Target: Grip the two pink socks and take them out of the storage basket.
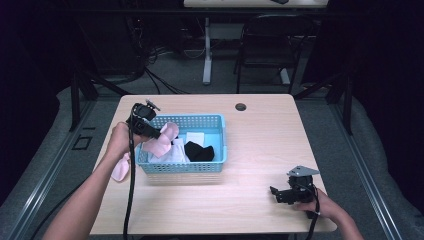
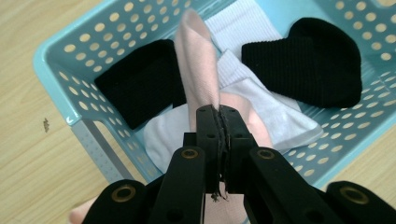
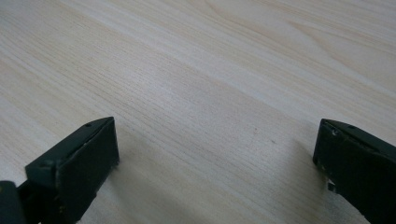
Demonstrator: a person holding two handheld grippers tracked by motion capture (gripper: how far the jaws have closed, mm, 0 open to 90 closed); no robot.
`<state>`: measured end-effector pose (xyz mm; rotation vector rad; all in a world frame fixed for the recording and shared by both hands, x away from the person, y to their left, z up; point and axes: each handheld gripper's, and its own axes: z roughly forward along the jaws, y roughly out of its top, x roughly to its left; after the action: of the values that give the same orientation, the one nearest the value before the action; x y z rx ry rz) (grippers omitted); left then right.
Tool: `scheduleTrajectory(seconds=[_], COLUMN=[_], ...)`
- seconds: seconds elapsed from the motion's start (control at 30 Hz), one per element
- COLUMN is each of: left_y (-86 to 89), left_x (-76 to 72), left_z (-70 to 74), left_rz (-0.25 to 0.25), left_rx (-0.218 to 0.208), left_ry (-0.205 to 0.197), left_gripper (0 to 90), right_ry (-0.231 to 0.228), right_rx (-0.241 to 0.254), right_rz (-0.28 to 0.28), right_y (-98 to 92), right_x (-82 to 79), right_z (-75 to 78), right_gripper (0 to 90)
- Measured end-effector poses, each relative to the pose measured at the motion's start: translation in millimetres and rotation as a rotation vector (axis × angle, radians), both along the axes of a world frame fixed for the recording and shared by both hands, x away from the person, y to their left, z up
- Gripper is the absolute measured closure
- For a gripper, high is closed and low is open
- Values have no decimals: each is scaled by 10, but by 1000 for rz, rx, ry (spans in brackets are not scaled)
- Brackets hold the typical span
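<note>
The left tool [image 2: 219, 114] is clamped on a pink sock [image 2: 198, 60], its 2 jaws pressed together with only a thin fold of fabric between them. In the high view the left tool [image 1: 161, 135] holds the pink sock [image 1: 161, 142] over the left end of the blue basket [image 1: 222, 145], part of it draping over the near-left rim and hanging down outside towards the worktop [image 1: 260, 150]. Under it in the basket [image 2: 60, 70] lie 2 black socks, one at the left [image 2: 137, 86] and one at the right [image 2: 313, 60], and white socks [image 2: 271, 109] between them. The right tool [image 1: 283, 195] rests near the worktop's front right corner, well apart from the basket; its jaws stand wide apart over bare wood [image 3: 210, 84] with nothing between them. The sock looks light, soft and limp: it will fold and swing from whatever point is pinched, and a thin pinch near one edge may slip if it snags on the basket's perforated wall. A hold near the cuff or the toe would probably let it hang out straight, while a pinch at the middle would double it over. Nothing here is fragile, so a firm squeeze should do no harm.
</note>
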<state>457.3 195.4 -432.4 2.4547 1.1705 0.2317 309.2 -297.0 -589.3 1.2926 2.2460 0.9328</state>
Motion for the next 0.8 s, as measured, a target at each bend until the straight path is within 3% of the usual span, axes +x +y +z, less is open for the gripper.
scheduleTrajectory(seconds=[0.57, 0.8], left_y=[41, 144], left_x=[-88, -111], left_z=[431, 615], left_rz=[-31, -25], left_rx=[-23, -36], left_ry=[-38, -43], left_gripper=[879, 879], right_ry=[0, 0], right_rx=[3, -12], right_rz=[1, -5], right_y=[0, -2], right_x=[0, -1], right_z=[0, 3], right_gripper=[0, 0])
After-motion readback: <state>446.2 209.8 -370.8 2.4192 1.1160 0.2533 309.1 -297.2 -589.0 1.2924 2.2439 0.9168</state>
